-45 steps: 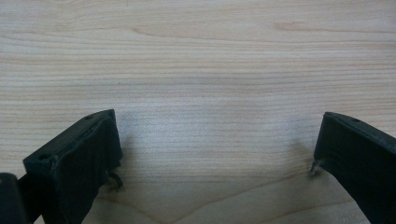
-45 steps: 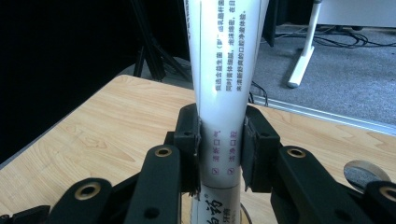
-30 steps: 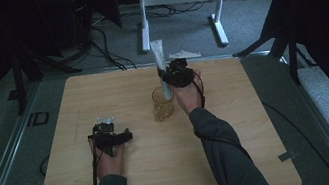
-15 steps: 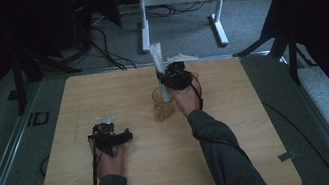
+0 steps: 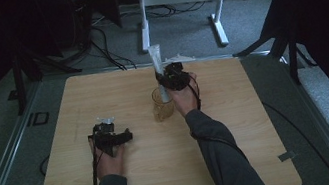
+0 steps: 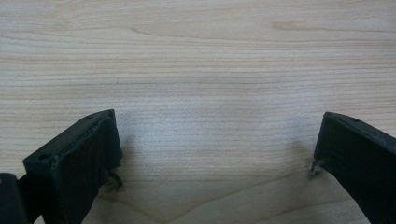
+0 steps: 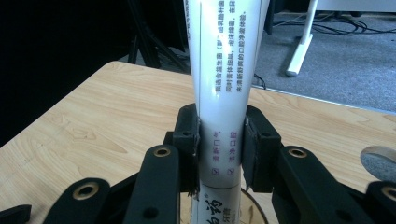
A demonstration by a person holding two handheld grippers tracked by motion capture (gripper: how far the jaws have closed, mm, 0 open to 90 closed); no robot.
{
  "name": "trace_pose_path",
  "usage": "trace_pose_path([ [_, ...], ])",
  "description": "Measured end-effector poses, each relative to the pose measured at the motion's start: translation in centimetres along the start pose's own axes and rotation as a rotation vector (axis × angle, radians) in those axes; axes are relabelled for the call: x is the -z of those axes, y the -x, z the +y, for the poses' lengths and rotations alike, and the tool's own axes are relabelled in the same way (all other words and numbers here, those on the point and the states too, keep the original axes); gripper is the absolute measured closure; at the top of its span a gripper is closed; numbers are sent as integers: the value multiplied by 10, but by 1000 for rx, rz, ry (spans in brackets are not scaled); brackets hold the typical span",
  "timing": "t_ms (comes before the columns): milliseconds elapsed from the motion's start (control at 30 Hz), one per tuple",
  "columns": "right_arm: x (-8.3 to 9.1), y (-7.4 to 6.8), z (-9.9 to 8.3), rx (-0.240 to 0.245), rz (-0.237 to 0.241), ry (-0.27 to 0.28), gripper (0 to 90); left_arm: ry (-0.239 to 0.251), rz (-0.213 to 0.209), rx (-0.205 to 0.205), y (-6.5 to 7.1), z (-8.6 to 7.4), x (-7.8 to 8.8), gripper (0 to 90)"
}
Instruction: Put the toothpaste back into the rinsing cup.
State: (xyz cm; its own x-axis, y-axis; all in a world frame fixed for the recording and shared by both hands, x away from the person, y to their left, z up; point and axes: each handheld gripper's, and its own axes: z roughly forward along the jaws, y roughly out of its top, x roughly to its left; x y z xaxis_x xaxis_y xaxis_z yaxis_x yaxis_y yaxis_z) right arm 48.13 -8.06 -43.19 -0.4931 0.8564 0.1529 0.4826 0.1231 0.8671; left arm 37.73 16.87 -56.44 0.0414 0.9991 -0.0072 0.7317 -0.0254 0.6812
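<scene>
Right gripper [image 5: 166, 79] has its jaws clamped on a white tube [image 7: 224, 70], toothpaste by the look of it, held upright with its lower end inside a clear glass cup [image 5: 162, 107] near the middle of the counter [image 5: 260, 132]. Step in hand looks like standing the tube in the cup. To do it well: keep the tube vertical, lower until the bottom seats on the cup floor, then release slowly so the tube leans on the rim without tipping the light cup. Left gripper [image 5: 120, 137] rests on the counter well apart from the cup, jaws spread wide with nothing between them, bare wood in the left gripper view; it could brace the cup if it wobbles. Hard to tell: whether the tube end already touches the cup bottom, hidden by the jaws and hand. Cup barely shows in the right gripper view, just a curved rim edge under the jaws. Tube top is cut off there. Print on the tube is not readable from the high view.
</scene>
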Motion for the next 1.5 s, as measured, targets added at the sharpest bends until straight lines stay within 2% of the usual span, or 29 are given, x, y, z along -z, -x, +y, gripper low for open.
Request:
trace_pose_path([
  [167, -2, -4, -1, 11, 6, -5, 706, 0, 1, 0, 0, 0, 0, 0],
  [467, -3, -4, -5, 15, 6, -24, 703, 0, 1, 0, 0, 0, 0, 0],
  [600, -4, -6, -8, 32, 7, -39, 702, 0, 0, -1, 0, 0, 0, 0],
  [733, -5, -8, -11, 69, 4, -57, 702, -3, 0, -5, 0, 0, 0, 0],
  [1500, -5, -4, -25, 80, 11, -89, 696, -1, 0, -2, 0, 0, 0, 0],
])
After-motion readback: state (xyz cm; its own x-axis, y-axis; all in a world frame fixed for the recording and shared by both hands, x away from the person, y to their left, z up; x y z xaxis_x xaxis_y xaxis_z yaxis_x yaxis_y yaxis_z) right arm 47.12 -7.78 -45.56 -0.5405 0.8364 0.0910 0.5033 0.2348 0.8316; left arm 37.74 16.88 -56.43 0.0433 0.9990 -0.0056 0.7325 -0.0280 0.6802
